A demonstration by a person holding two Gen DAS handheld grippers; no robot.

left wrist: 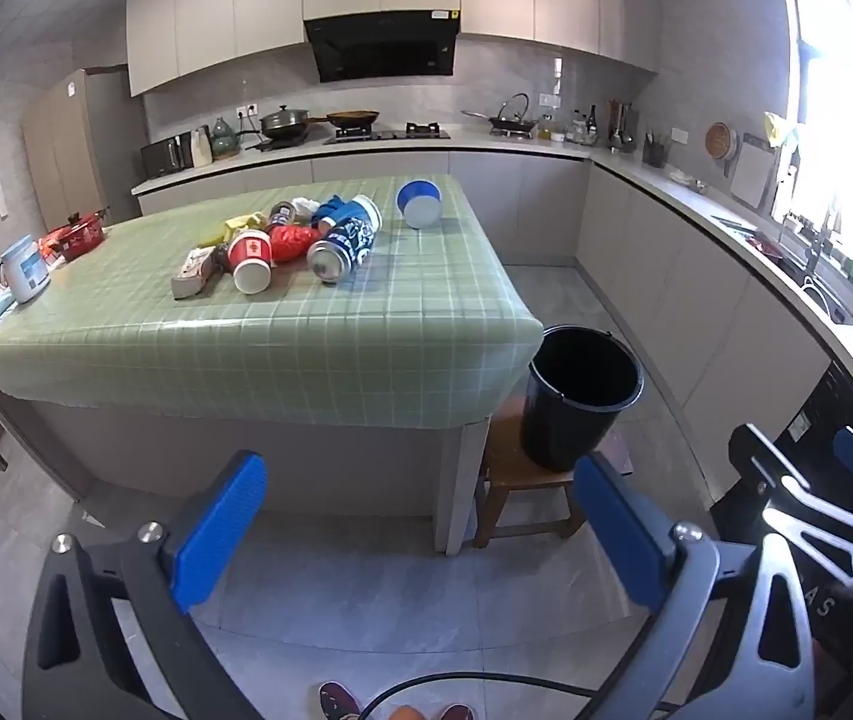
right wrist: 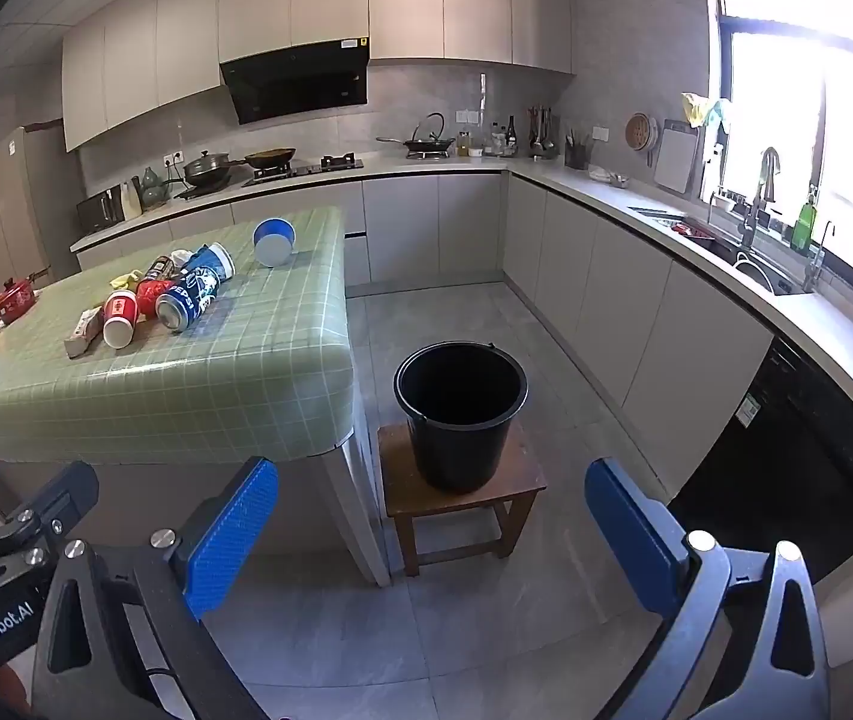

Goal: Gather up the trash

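Observation:
Trash lies in a pile on the green checked table [left wrist: 306,324] [right wrist: 234,372]: a blue Pepsi can [left wrist: 345,240] [right wrist: 189,294], a red paper cup [left wrist: 251,261] [right wrist: 120,318], a red wrapper [left wrist: 291,240], a crumpled carton [left wrist: 194,273] [right wrist: 81,330] and a blue-white cup [left wrist: 419,204] [right wrist: 273,243] on its side. A black bucket [left wrist: 576,396] [right wrist: 459,414] stands on a wooden stool [right wrist: 462,498] right of the table. My left gripper [left wrist: 420,531] is open and empty, well short of the table. My right gripper [right wrist: 432,540] is open and empty, facing the bucket.
A white jar [left wrist: 24,270] and red pot [left wrist: 75,237] sit at the table's left end. Counters with a stove [left wrist: 387,133] and a sink [right wrist: 756,273] run along the back and right walls. Grey tile floor lies below.

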